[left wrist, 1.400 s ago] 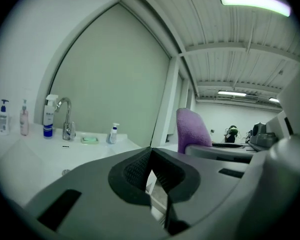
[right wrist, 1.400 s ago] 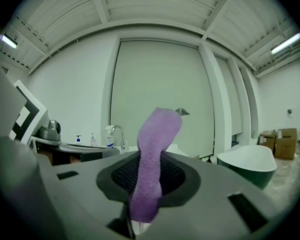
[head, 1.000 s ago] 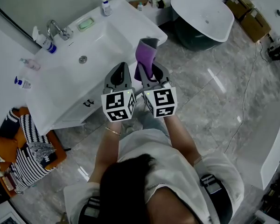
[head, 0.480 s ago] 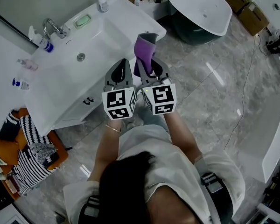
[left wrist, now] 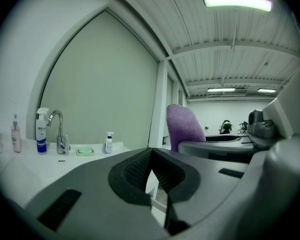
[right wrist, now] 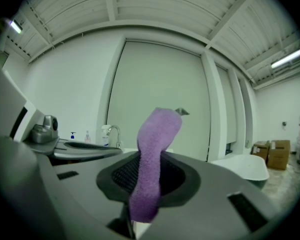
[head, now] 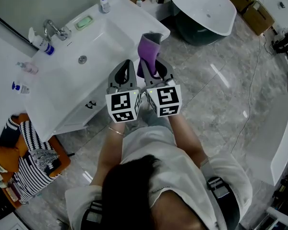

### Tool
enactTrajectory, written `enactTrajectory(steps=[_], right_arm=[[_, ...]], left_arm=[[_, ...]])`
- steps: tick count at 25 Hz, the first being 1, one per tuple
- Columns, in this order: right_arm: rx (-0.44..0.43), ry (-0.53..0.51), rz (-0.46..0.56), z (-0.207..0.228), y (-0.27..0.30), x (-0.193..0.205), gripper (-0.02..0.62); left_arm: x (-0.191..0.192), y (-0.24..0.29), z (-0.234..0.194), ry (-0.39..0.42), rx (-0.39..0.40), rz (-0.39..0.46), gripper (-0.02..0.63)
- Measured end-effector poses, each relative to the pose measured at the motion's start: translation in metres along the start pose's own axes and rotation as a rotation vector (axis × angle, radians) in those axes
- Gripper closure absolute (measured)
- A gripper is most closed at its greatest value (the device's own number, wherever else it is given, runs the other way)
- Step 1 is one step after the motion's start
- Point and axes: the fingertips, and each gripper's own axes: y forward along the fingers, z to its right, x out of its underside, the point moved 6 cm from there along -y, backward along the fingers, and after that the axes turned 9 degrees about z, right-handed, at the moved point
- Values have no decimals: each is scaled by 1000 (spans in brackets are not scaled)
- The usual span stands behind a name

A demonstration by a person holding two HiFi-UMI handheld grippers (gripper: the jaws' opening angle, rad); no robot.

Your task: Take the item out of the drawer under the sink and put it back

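A purple fuzzy item (head: 149, 48) stands up out of my right gripper (head: 152, 72), which is shut on its lower end. In the right gripper view the purple item (right wrist: 154, 149) rises between the pads and bends to the right at the top. My left gripper (head: 124, 67) is held just to the left at the same height, shut with nothing in it. In the left gripper view, the left gripper (left wrist: 151, 156) shows only a small gap below its tips, and the purple item (left wrist: 184, 126) stands to the right. Both hang over the front edge of the white sink vanity (head: 57, 97). The drawer front (head: 89, 107) below it looks shut.
A faucet (head: 56, 30), a soap dish (head: 85, 22) and several bottles stand round the basin. A white bathtub (head: 205, 7) is at the back right, with cardboard boxes (head: 253, 7) beyond. A striped cloth (head: 31, 150) lies on an orange stool at left. The floor is grey marble tile.
Both grippers keep their pose and the right one keeps its hold on the purple item. Only the head view has shifted slightly.
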Motion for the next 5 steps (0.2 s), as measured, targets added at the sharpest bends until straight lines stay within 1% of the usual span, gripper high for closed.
enactTrajectory(steps=[5], right_arm=[[6,1,9,-1,-1,-3,503]], left_arm=[[-1,-2,1,9,1,4,603]])
